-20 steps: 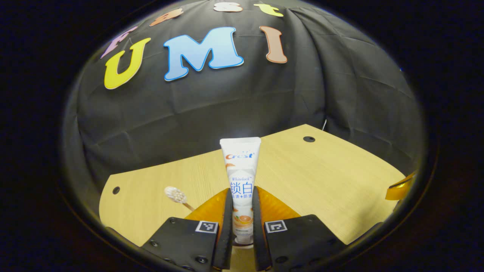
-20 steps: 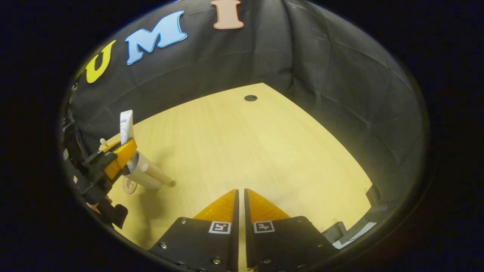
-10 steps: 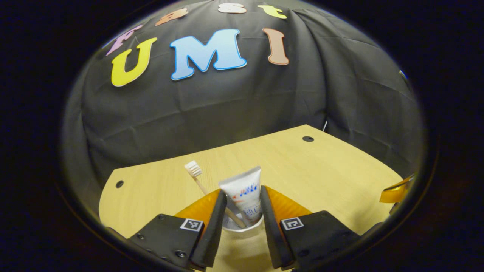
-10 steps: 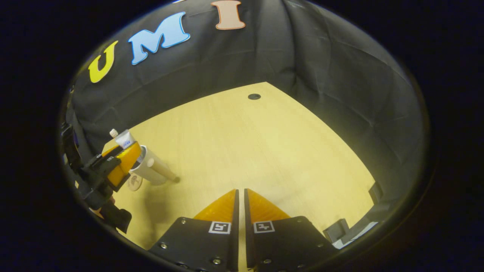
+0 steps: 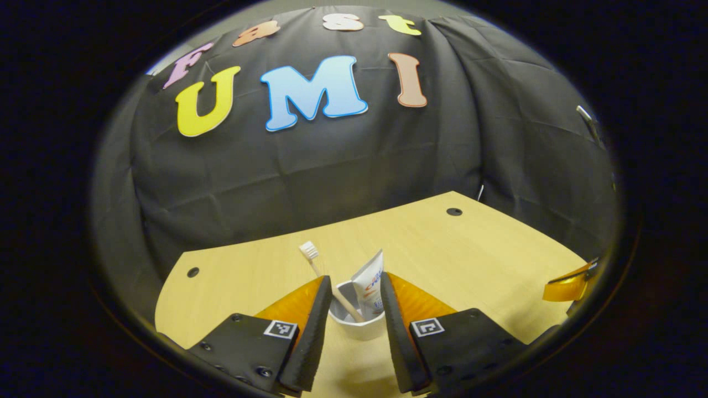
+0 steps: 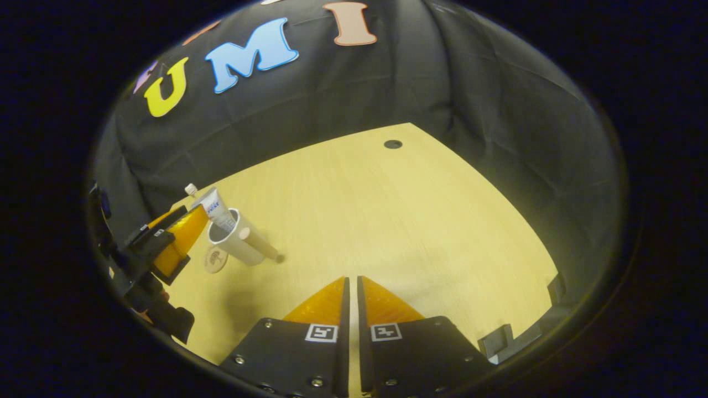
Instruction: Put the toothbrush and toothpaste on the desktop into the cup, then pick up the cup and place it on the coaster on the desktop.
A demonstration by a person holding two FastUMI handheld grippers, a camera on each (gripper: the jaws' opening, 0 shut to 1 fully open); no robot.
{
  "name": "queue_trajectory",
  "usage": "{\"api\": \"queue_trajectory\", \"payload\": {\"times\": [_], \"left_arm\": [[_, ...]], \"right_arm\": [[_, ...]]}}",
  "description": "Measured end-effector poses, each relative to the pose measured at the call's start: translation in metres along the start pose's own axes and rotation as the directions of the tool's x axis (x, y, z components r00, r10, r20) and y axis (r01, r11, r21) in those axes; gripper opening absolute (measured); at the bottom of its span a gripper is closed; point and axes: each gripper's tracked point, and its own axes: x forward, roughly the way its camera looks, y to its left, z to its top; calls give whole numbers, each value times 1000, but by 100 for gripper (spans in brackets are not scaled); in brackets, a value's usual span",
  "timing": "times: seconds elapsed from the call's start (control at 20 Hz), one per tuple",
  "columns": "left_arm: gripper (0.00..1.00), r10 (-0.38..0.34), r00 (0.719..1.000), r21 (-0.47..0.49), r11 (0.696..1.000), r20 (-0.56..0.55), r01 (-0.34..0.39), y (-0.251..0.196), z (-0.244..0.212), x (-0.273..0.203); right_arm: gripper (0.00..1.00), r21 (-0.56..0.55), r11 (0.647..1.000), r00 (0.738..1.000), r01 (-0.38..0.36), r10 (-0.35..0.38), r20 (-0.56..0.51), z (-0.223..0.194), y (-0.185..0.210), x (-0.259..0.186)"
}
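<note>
White toothpaste (image 5: 369, 283) now rests in the cup (image 5: 357, 323), released by spread left tongs (image 5: 354, 320); right tongs (image 6: 352, 315) pressed together.

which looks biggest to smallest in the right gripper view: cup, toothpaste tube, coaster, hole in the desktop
As they look in the right gripper view:
1. cup
2. toothpaste tube, only the part above the rim
3. coaster, partly behind the cup
4. hole in the desktop

Tube and coaster look close, and the hole lies farther off.

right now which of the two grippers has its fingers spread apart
The left gripper: its orange fingers stand apart on either side of the white cup that holds the toothpaste and toothbrush. The right gripper has its fingers together.
</note>
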Motion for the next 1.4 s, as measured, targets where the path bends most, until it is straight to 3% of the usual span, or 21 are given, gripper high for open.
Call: {"api": "queue_trajectory", "payload": {"times": [0.35, 0.45, 0.65, 0.7, 0.75, 0.8, 0.9, 0.95, 1.05, 1.4], "left_arm": [[61, 69, 997, -56, 996, -21, -70, 33, -12, -49], [61, 101, 994, -73, 992, -35, -103, 50, -20, -65], [61, 147, 987, -106, 983, -58, -153, 79, -32, -91], [60, 154, 986, -116, 980, -66, -161, 85, -36, -96], [61, 164, 984, -122, 977, -75, -172, 91, -40, -100], [61, 174, 981, -129, 975, -82, -183, 96, -43, -105], [60, 197, 976, -143, 967, -97, -210, 108, -51, -114], [61, 199, 975, -151, 965, -104, -213, 110, -55, -117], [89, 201, 972, -160, 962, -122, -220, 115, -62, -122], [89, 249, 951, -172, 944, -183, -280, 142, -86, -140]], "right_arm": [[7, -115, 985, 992, -127, 123, -39, 11, 39, 14], [13, -145, 978, 988, -151, 144, -57, 15, 49, 21], [13, -204, 957, 977, -204, 184, -111, 19, 70, 36], [15, -221, 950, 972, -220, 195, -130, 19, 77, 39], [30, -246, 943, 971, -225, 194, -142, 19, 79, 43], [30, -273, 935, 970, -226, 190, -154, 19, 81, 47], [37, -326, 911, 962, -253, 200, -188, 17, 94, 58], [46, -358, 899, 961, -254, 193, -198, 19, 97, 62], [45, -432, 863, 957, -262, 177, -228, 23, 101, 68], [43, -615, 725, 934, -312, 114, -339, 23, 127, 106]]}}
